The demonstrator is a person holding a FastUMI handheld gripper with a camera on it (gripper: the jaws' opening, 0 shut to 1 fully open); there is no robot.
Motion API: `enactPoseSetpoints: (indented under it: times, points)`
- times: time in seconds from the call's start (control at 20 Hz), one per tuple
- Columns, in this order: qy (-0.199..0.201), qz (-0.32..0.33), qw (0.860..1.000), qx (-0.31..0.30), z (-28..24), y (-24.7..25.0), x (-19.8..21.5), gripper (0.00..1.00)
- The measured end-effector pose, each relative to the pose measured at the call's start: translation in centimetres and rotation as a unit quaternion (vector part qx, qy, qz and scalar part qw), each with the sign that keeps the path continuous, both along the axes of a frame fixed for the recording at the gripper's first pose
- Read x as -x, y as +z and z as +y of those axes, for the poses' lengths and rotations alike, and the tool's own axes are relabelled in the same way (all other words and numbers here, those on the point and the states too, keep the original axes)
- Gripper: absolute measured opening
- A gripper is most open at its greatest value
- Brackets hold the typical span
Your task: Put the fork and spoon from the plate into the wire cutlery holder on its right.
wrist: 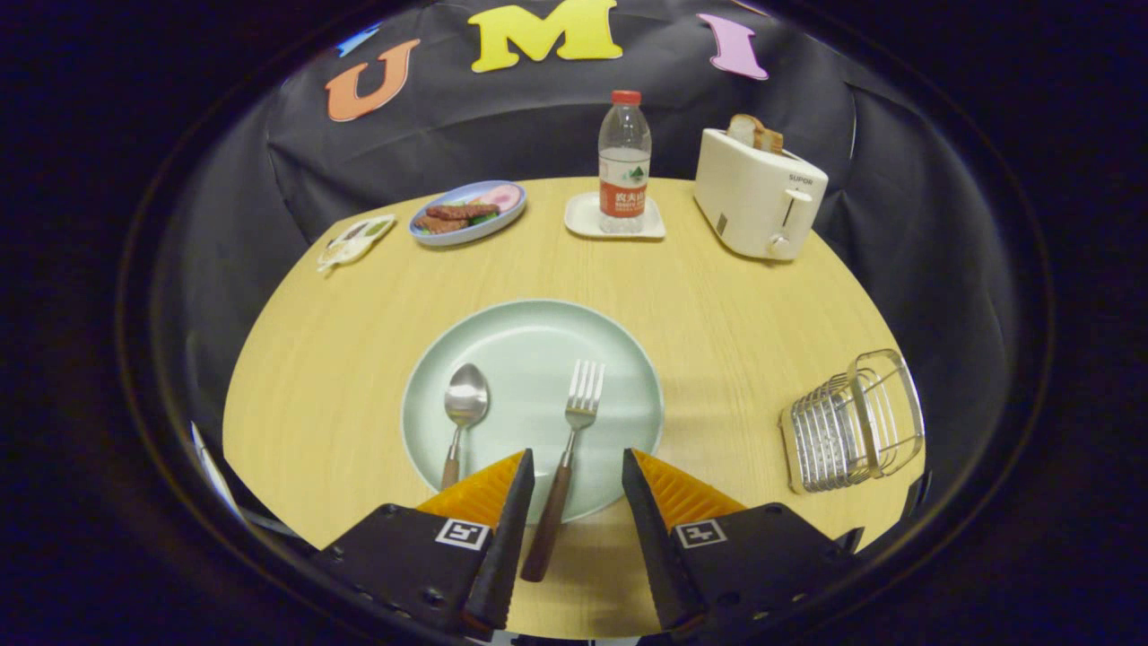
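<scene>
A pale green plate [529,345] lies on the wooden table just ahead of my fingers. On it rest a spoon [465,402] to the left and a fork [581,405] to the right, both with brown wooden handles pointing toward me. My gripper [578,471] is open above the plate's near rim. The fork's handle [547,520] runs back between the two fingers without touching them. The spoon's handle ends beside the left finger [511,511]. The wire cutlery holder [852,426] stands to the right of the plate, near the table's edge.
Beyond the plate stand a water bottle [624,161] on a white coaster, a white toaster [758,193] with bread in it, a blue plate of food [468,213] and a small white dish [355,240]. The table [332,359] has bare wood left of the plate.
</scene>
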State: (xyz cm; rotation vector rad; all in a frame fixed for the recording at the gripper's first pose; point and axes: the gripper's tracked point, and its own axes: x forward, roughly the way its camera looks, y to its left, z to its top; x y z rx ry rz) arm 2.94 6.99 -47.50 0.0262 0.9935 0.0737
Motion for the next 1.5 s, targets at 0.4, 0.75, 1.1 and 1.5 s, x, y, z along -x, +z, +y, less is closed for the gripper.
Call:
enactPoseSetpoints:
  times: [0.4,0.75,1.1,1.5]
  points:
    - [-0.011,0.033,0.999,0.004,1.8,-1.3,0.0,0.40]
    - [-0.009,0.054,0.998,0.022,1.6,-2.2,0.6,0.12]
    - [0.059,0.036,0.997,0.020,0.9,1.3,2.5,0.07]
    - [0.073,-0.008,0.997,-0.006,-3.1,6.7,3.9,0.08]
